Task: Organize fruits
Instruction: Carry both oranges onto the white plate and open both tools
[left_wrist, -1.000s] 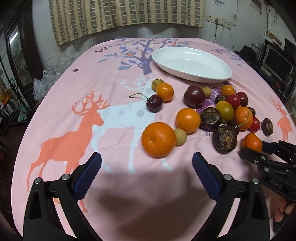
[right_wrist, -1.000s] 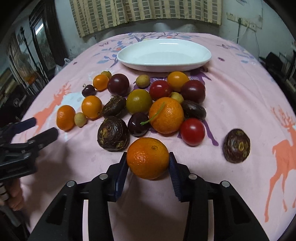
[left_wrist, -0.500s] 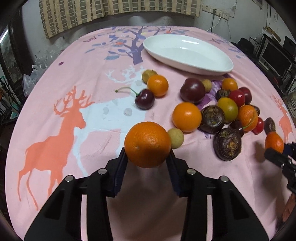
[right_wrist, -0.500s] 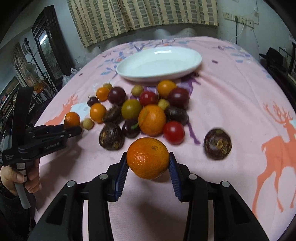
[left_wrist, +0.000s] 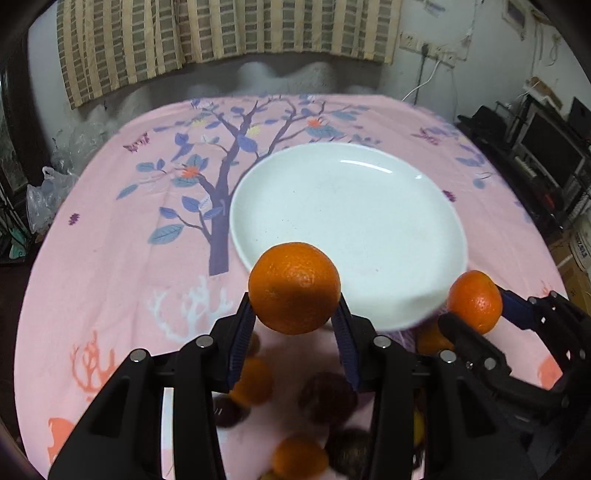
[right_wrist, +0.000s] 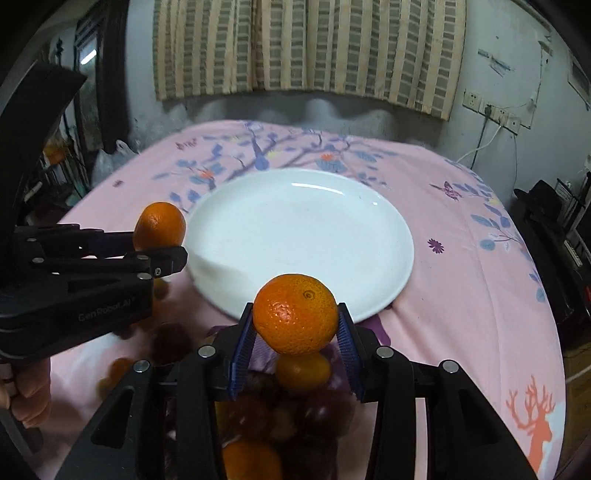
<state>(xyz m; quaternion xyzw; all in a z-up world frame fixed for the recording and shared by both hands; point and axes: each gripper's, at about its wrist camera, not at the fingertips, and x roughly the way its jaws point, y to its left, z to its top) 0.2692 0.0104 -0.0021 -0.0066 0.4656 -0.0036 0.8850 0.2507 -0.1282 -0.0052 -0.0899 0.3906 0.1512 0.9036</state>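
My left gripper (left_wrist: 294, 314) is shut on a large orange (left_wrist: 294, 288) and holds it in the air at the near rim of the empty white plate (left_wrist: 347, 218). My right gripper (right_wrist: 295, 332) is shut on another orange (right_wrist: 295, 319), also lifted at the plate's (right_wrist: 295, 236) near edge. Each gripper shows in the other's view: the right one with its orange (left_wrist: 474, 301) at the right, the left one with its orange (right_wrist: 159, 225) at the left. The remaining fruits (right_wrist: 280, 406) lie blurred below the fingers.
The pink tablecloth (left_wrist: 122, 236) with tree and deer prints covers the table. A striped curtain (right_wrist: 306, 48) hangs behind. Plastic bags (left_wrist: 48, 188) sit off the left edge; dark shelving and electronics (left_wrist: 546, 155) stand at the right.
Both grippers have lifted their oranges off the cloth and moved forward from the fruit pile to the plate's near edge. The left gripper closed on its orange a second ago.
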